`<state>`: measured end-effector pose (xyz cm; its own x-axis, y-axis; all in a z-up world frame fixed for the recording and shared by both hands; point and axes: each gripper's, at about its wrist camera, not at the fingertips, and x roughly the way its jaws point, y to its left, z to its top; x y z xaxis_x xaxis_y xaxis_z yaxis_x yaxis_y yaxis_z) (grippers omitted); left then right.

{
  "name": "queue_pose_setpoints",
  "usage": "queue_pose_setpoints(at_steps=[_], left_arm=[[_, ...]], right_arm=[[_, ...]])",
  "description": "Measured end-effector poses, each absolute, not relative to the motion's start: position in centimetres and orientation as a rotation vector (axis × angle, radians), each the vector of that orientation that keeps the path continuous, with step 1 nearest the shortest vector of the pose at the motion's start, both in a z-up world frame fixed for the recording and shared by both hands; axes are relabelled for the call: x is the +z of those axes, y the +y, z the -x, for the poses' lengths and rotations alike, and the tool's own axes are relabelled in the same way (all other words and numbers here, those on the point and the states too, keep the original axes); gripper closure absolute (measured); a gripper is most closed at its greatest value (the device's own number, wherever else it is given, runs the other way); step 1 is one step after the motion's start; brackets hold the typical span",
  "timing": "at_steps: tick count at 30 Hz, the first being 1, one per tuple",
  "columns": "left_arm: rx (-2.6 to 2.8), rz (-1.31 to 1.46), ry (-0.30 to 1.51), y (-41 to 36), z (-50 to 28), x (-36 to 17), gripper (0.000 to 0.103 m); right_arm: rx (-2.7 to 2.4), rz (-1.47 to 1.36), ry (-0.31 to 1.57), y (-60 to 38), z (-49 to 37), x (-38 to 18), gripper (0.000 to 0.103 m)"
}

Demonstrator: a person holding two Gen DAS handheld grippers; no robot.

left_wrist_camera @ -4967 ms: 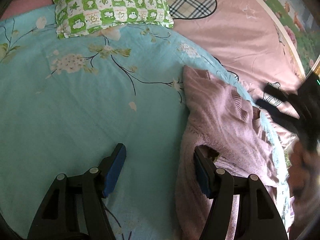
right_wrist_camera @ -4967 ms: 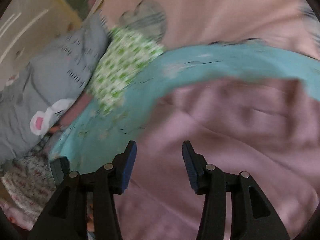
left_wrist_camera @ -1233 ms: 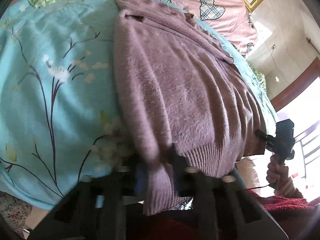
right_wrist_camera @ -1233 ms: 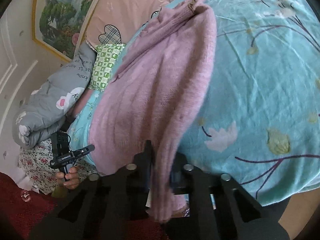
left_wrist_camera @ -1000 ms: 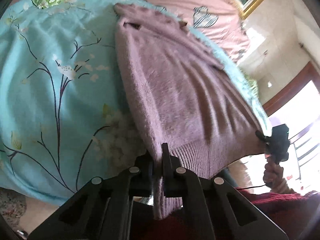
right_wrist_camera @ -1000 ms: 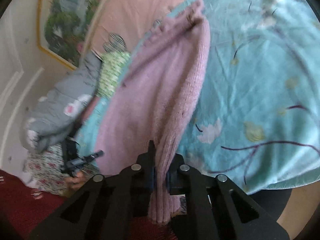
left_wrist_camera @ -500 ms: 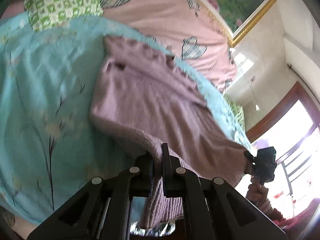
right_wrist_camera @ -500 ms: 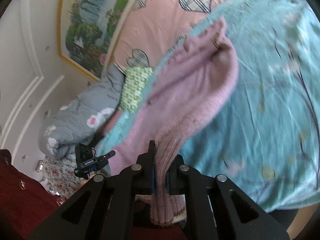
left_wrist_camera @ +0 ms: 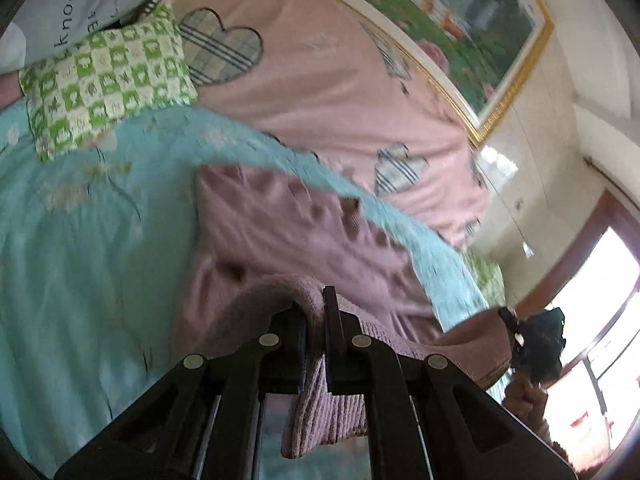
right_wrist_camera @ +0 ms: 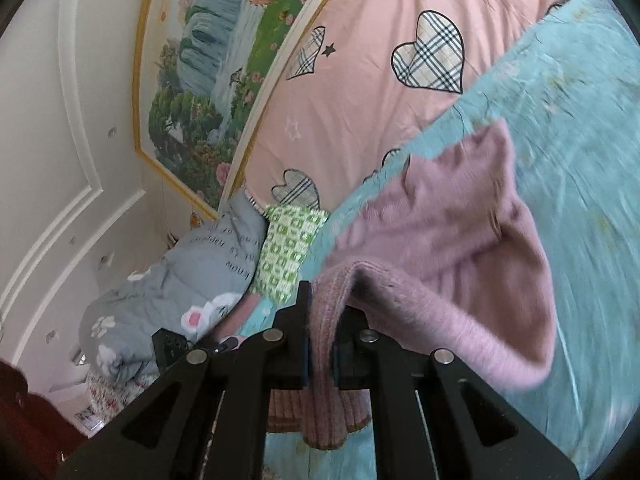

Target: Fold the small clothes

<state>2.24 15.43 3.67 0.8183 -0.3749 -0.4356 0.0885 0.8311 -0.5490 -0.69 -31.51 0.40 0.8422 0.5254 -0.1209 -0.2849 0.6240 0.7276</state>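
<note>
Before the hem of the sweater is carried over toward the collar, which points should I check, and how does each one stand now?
1. Left gripper is shut on the ribbed hem of the sweater: ok.
2. Right gripper is shut on the hem too: ok.
3. Hem is lifted off the blue quilt at both grippers: ok.
4. Collar end lies flat on the quilt: cannot tell, the picture is blurred there.
5. Landing area is free; the green checked pillow lies apart from the sweater: ok.
6. Hem is level between the two grippers: cannot tell.
</note>
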Motion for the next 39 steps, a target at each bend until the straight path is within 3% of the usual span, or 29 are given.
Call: queue_pose_setpoints(at_steps=[10, 21, 25, 26, 27, 29, 31, 35, 39], left_arm=[[-0.176, 0.554, 0.566, 17.7, -14.8, 3.9, 0.099], [-0.068, 0.465, 0.737, 17.4, -27.1, -1.9, 0.098], [-0.086, 0.508, 0.801, 18.5, -28.2, -3.8, 0.093], [-0.092, 0.508, 0.788, 18.9, -27.7, -3.3, 0.086], [-0.094, 0.502, 0.781, 19.0, -27.1, -2.8, 0.082], [-0.084, 0.495, 0.764, 19.5, -25.5, -1.8, 0.053], [-0.104, 0.48, 0.729, 19.3, -23.2, -0.3, 0.05], [-0.241, 0.388, 0.724, 15.5, -19.8, 2.1, 0.05], [-0.417, 0.241, 0.811, 8.3, -19.5, 1.7, 0.047]], right_arm=[[0.342, -0.846, 0.374, -35.3, -11.9, 1.2, 0.094], [0.132, -0.866, 0.55, -38.3, -22.6, -2.8, 0.094], [0.099, -0.964, 0.651, -39.5, -23.9, -5.3, 0.093], [0.112, -0.994, 0.633, -39.9, -23.5, -5.3, 0.093], [0.115, -0.998, 0.618, -40.1, -23.0, -5.1, 0.092], [0.097, -0.986, 0.591, -40.5, -21.9, -4.3, 0.082], [0.058, -0.964, 0.538, -40.7, -20.0, -3.2, 0.048], [0.152, -0.824, 0.453, -37.8, -17.0, -0.5, 0.045], [0.321, -0.553, 0.588, -30.4, -17.5, 0.5, 0.047]])
